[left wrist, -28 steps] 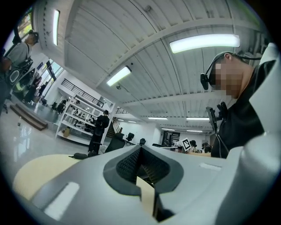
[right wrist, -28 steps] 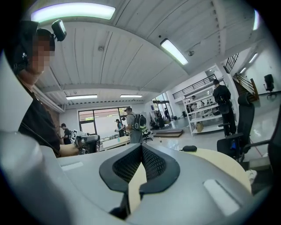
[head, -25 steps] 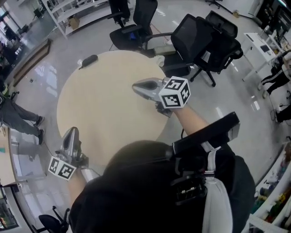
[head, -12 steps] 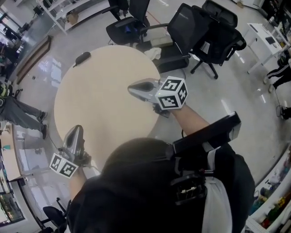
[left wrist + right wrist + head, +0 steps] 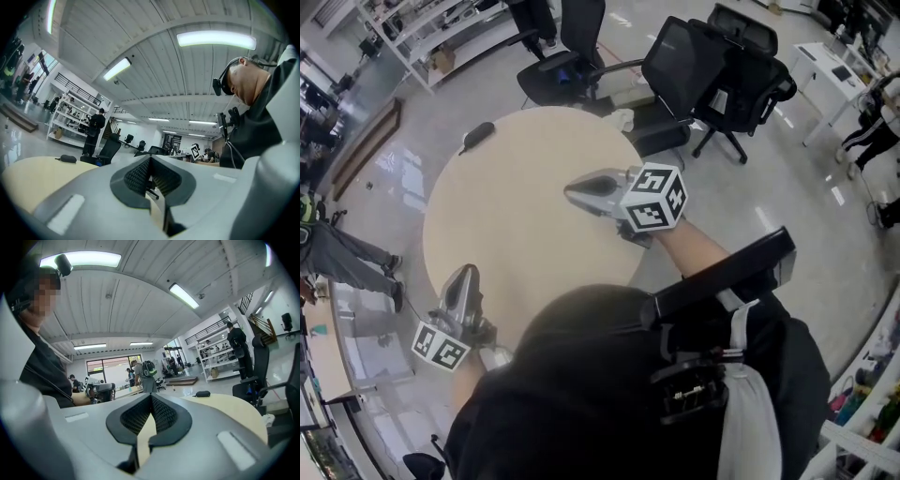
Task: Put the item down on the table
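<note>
Item (image 5: 476, 136), apparently the small dark object, lies on the table (image 5: 516, 230) well ahead of left gripper (image 5: 465, 274) and right gripper (image 5: 572, 192), both closed and empty; neither need approach it.

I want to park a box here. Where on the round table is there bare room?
Almost the whole table is bare: the wide middle between the small dark object at its far rim, the right gripper over its right side and the left gripper at its near edge. Only the chairs beyond crowd in.

Left tool (image 5: 466, 276) slightly farther right.
</note>
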Demonstrator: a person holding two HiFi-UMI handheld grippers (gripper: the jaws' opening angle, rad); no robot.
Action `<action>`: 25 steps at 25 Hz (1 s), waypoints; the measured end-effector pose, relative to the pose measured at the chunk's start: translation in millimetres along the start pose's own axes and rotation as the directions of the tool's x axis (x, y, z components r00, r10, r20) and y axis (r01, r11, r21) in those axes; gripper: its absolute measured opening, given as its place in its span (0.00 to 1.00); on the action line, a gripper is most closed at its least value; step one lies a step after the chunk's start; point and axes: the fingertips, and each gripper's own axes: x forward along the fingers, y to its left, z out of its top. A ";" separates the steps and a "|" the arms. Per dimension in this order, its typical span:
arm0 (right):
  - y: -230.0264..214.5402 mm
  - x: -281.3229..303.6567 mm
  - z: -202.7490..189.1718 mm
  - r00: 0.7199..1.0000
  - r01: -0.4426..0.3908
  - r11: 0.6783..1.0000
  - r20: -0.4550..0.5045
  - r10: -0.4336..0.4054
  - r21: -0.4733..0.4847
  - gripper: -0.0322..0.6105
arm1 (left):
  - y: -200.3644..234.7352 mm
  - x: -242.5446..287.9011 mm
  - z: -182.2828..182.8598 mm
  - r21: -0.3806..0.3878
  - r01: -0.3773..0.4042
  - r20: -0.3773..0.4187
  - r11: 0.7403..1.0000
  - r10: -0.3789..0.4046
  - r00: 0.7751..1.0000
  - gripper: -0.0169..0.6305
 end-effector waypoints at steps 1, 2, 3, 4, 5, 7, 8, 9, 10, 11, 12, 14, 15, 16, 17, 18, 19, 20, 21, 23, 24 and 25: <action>5.1 9.0 0.0 1.000 0.007 1.000 0.005 -0.007 0.005 0.07 | 7.9 -7.4 2.5 -0.003 0.006 0.003 1.000 -0.006 1.000 0.02; 10.9 18.8 0.0 1.000 0.012 1.000 0.010 -0.012 0.009 0.07 | 15.7 -15.4 5.8 -0.002 0.013 0.005 1.000 -0.013 1.000 0.02; 17.0 29.2 0.4 1.000 0.016 1.000 0.015 -0.016 0.012 0.07 | 23.6 -23.3 9.5 0.001 0.020 0.007 1.000 -0.020 1.000 0.02; 22.7 39.9 1.6 1.000 0.021 1.000 0.019 -0.021 0.011 0.07 | 31.7 -30.9 13.5 0.004 0.027 0.010 1.000 -0.027 1.000 0.02; 27.7 50.4 3.3 0.999 0.026 1.000 0.022 -0.026 0.008 0.07 | 40.1 -37.9 17.1 0.006 0.034 0.014 0.999 -0.034 0.999 0.02; 37.3 71.1 5.3 0.999 0.033 0.999 0.022 -0.033 0.006 0.07 | 56.5 -51.5 21.5 -0.003 0.043 0.023 0.999 -0.043 0.999 0.02; 42.0 80.8 5.0 0.999 0.033 0.999 0.019 -0.033 0.008 0.07 | 64.3 -57.9 22.2 -0.009 0.046 0.026 0.999 -0.045 0.999 0.02; 46.0 89.5 4.2 0.999 0.031 0.999 0.016 -0.031 0.010 0.07 | 71.6 -63.0 22.5 -0.016 0.047 0.028 0.999 -0.047 0.999 0.02; 48.5 96.8 3.8 1.000 0.029 1.000 0.012 -0.029 0.012 0.07 | 78.3 -66.2 22.9 -0.022 0.048 0.030 0.999 -0.048 0.998 0.02; 49.5 102.5 4.0 1.000 0.028 1.000 0.006 -0.028 0.012 0.07 | 83.9 -67.4 23.5 -0.030 0.049 0.032 0.998 -0.048 0.998 0.02; 49.6 106.5 4.8 1.000 0.028 1.000 -0.001 -0.028 0.011 0.07 | 88.0 -67.3 23.8 -0.038 0.050 0.035 0.998 -0.048 0.998 0.02; 49.1 110.5 7.3 1.000 0.022 1.000 -0.015 -0.022 0.003 0.07 | 91.5 -65.4 23.4 -0.049 0.051 0.044 0.997 -0.049 0.998 0.02; 48.7 110.8 8.2 1.000 0.018 1.000 -0.022 -0.018 -0.003 0.07 | 91.6 -64.4 22.3 -0.051 0.050 0.050 0.997 -0.047 0.998 0.02; 48.1 110.0 8.7 0.999 0.014 1.000 -0.028 -0.014 -0.009 0.07 | 90.9 -63.7 20.7 -0.053 0.047 0.056 0.997 -0.044 0.997 0.02; 47.2 108.3 8.9 0.999 0.012 1.000 -0.034 -0.012 -0.014 0.07 | 89.7 -63.1 18.8 -0.057 0.044 0.064 0.997 -0.041 0.997 0.02; 45.9 106.0 8.8 0.999 0.011 1.000 -0.037 -0.011 -0.017 0.07 | 87.9 -62.6 16.5 -0.062 0.042 0.072 0.997 -0.037 0.997 0.02; 44.5 103.4 8.4 0.999 0.010 1.000 -0.040 -0.011 -0.018 0.07 | 85.5 -62.2 14.0 -0.067 0.039 0.077 0.997 -0.034 0.996 0.02; 43.0 100.6 8.3 0.999 0.010 1.000 -0.041 -0.010 -0.018 0.07 | 83.0 -61.6 11.6 -0.070 0.037 0.079 0.997 -0.031 0.996 0.02; 41.1 97.8 9.0 0.999 0.008 1.000 -0.042 -0.009 -0.017 0.07 | 80.5 -60.2 9.9 -0.071 0.033 0.080 0.997 -0.027 0.996 0.02; 36.2 93.0 12.7 0.999 0.002 1.000 -0.039 -0.003 -0.015 0.07 | 76.9 -55.3 9.9 -0.071 0.025 0.082 0.997 -0.019 0.996 0.02; 33.9 91.3 14.6 0.999 -0.001 1.000 -0.038 0.001 -0.015 0.07 | 75.5 -52.8 10.7 -0.070 0.021 0.084 0.997 -0.015 0.996 0.02; 32.0 90.3 15.7 0.999 -0.005 1.000 -0.036 0.005 -0.014 0.07 | 74.3 -50.8 11.4 -0.068 0.018 0.086 0.998 -0.012 0.996 0.02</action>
